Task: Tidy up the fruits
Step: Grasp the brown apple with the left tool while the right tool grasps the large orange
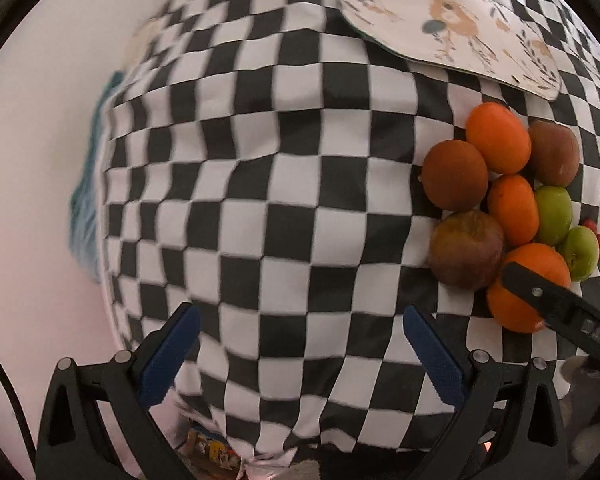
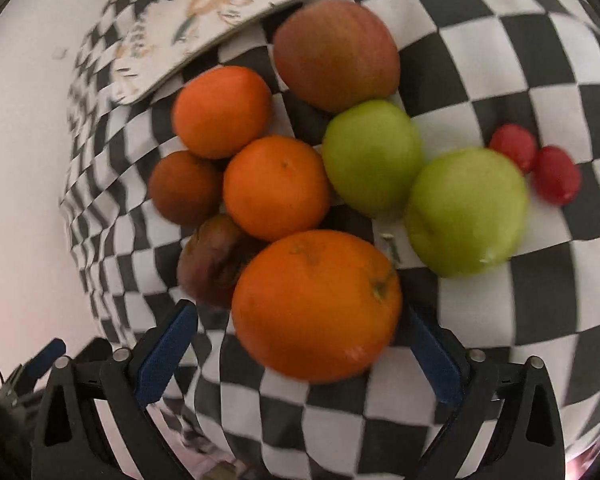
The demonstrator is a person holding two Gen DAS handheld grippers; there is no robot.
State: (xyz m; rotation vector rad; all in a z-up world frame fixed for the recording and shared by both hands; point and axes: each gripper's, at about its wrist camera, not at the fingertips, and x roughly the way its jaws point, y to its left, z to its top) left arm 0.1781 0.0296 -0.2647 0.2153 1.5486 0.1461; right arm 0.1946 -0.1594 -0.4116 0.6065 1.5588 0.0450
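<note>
Checkered cloth covers your tabletop (image 2: 500, 60), where the nearest orange (image 2: 316, 304), firm, round and slippery-skinned, sits between the wide-open, empty right hand-held gripper (image 2: 300, 356) jaws; squeeze it across its middle.

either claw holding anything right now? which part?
Nothing held. Left claw is open over bare checkered cloth. Right claw is open, straddling the nearest orange, fingers not visibly touching it.

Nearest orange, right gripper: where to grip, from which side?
Grip the nearest orange across its widest middle, coming straight on from the near side. The open right gripper already straddles it, and that side looks free; other fruit crowds its far and left sides.
</note>
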